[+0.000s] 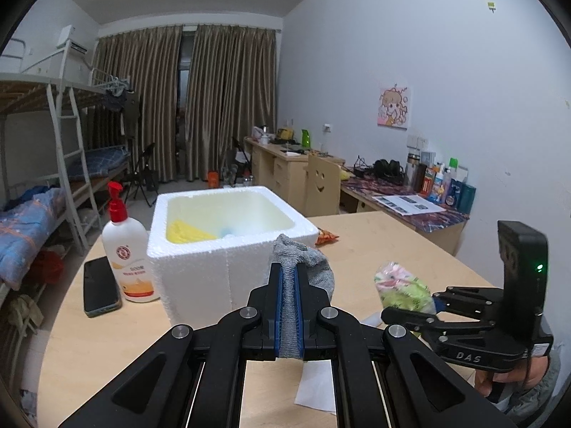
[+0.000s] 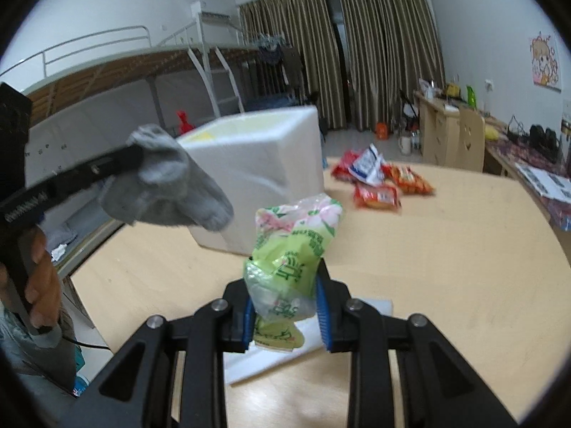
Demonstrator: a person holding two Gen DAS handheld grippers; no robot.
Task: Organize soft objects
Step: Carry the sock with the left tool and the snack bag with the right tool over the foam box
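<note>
My left gripper (image 1: 289, 271) is shut on a grey sock (image 1: 303, 260) and holds it above the table, just in front of the white foam box (image 1: 200, 267). The sock also shows in the right wrist view (image 2: 167, 182), hanging from the left gripper (image 2: 137, 158). My right gripper (image 2: 285, 285) is shut on a green and pink plastic tissue pack (image 2: 289, 246), held above the table to the right of the box (image 2: 257, 164). The pack also shows in the left wrist view (image 1: 401, 287). Inside the box lie a yellow cloth (image 1: 185, 232) and something blue.
A white lotion bottle with a red pump (image 1: 125, 249) and a dark phone (image 1: 100, 287) stand left of the box. Several red snack packets (image 2: 378, 182) lie on the far table. A white sheet (image 2: 285, 353) lies under my right gripper. Desks line the right wall.
</note>
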